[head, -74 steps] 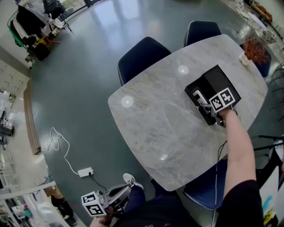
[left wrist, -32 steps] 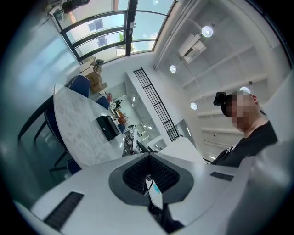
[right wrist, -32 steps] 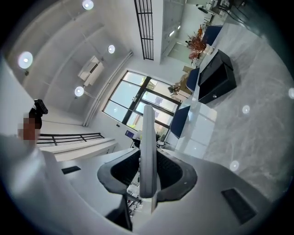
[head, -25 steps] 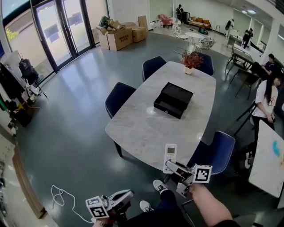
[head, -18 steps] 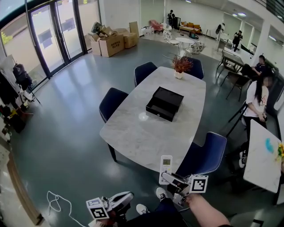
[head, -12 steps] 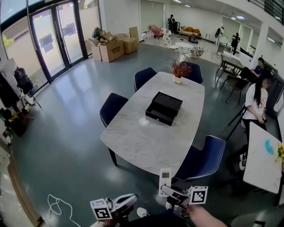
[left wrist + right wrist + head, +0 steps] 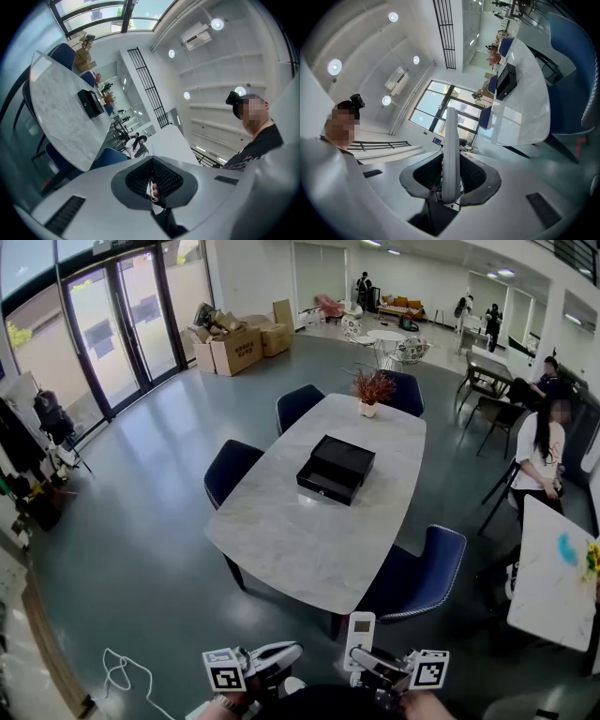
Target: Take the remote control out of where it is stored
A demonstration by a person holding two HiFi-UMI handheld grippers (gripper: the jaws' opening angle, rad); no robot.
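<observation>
One white remote control (image 7: 359, 638), print illegible, sits clamped in right gripper (image 7: 370, 664); left gripper (image 7: 286, 652) closed.

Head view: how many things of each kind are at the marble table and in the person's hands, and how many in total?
marble table: 1
blue chairs: 4
black box: 1
potted plant: 1
remote control: 1
left gripper and right gripper: 2
Total: 10
</observation>
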